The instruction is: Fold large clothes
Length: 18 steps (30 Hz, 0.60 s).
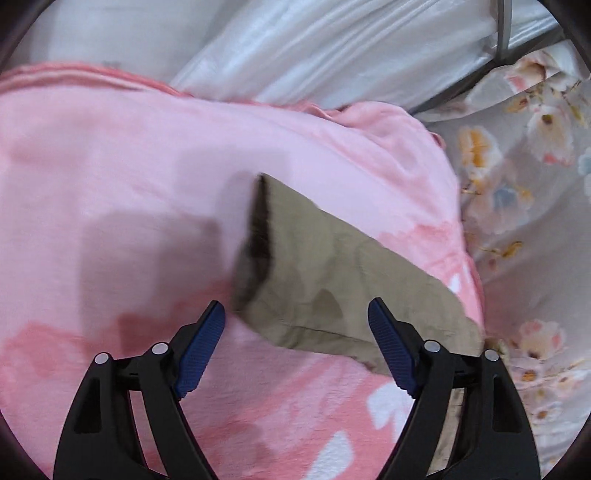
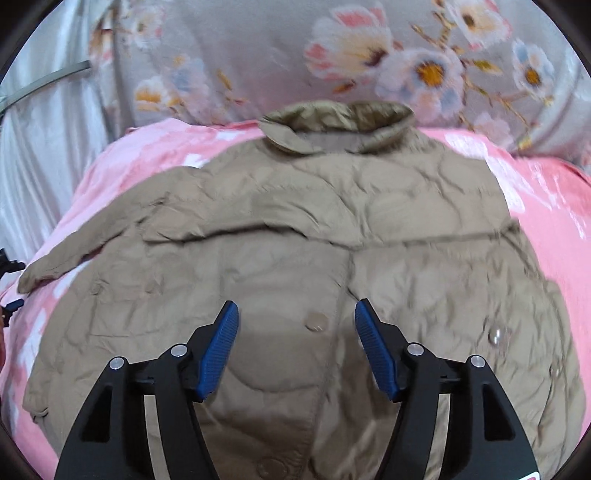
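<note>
A khaki quilted jacket (image 2: 295, 229) lies front-up on a pink blanket (image 2: 546, 221), collar (image 2: 340, 122) at the far side. Its right sleeve is folded across the chest; the left sleeve stretches out to the left. My right gripper (image 2: 295, 314) hovers over the lower front by a snap button (image 2: 317, 320), jaws open, nothing between them. In the left wrist view the outstretched sleeve (image 1: 332, 280) lies on the pink blanket (image 1: 110, 166) with its dark cuff opening (image 1: 260, 229) toward the far left. My left gripper (image 1: 295, 317) is open just above the sleeve, not gripping it.
A grey floral bedsheet (image 2: 258, 55) lies beyond the blanket and also shows as the floral sheet (image 1: 524, 206) at the right. White glossy fabric (image 1: 332, 48) and a dark metal frame bar (image 1: 502, 33) stand behind the bed. The other gripper's tip (image 2: 11, 306) peeks at the left edge.
</note>
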Motion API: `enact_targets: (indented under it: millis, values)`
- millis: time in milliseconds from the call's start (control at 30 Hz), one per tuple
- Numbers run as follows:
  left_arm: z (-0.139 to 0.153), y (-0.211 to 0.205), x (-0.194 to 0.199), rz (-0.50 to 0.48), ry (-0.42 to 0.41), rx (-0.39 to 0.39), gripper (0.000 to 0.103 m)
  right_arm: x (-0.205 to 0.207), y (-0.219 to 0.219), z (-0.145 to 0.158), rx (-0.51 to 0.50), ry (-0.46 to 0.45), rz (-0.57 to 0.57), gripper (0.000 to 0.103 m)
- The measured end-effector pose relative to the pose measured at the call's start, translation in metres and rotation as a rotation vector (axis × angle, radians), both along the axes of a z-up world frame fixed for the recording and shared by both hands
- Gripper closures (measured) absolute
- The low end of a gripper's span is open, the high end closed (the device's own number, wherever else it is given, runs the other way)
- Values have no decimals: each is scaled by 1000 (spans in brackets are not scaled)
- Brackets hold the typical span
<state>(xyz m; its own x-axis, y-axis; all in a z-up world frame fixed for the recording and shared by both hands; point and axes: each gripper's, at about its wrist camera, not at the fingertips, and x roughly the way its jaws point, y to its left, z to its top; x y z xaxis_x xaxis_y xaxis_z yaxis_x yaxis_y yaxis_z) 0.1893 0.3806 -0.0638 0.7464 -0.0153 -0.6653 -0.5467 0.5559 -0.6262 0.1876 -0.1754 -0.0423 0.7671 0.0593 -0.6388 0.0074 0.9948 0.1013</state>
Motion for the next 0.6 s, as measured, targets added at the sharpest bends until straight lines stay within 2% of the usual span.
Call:
enact_targets:
  millis: [33, 67, 100, 133, 200, 300, 367, 467, 567, 600]
  values:
    - [-2, 1, 3, -7, -8, -15, 42, -1, -4, -1, 16, -1, -15, 38]
    - [-3, 2, 7, -15, -16, -29, 47, -2, -9, -1, 33, -1, -39, 37]
    - [-3, 2, 10, -16, -13, -32, 62, -3, -12, -2, 47, 0, -52, 36]
    - [1, -1, 13, -7, -6, -8, 80, -4, -16, -3, 66, 2, -65, 36]
    - [13, -1, 13, -6, -6, 56, 96, -10, -20, -5, 94, -2, -87, 36]
    - [58, -27, 12, -52, -80, 200, 100, -19, -22, -6, 114, -12, -109, 36]
    - [100, -61, 16, -127, -156, 298, 101, -26, -20, -6, 110, -21, -117, 36]
    - [152, -113, 29, -247, -259, 373, 101, -36, -15, -3, 99, -36, -106, 36]
    - [203, -199, 48, -429, -371, 425, 101, -49, -17, -4, 112, -32, -100, 36]
    - [212, -223, 53, -479, -392, 433, 101, -53, -18, -5, 117, -29, -103, 36]
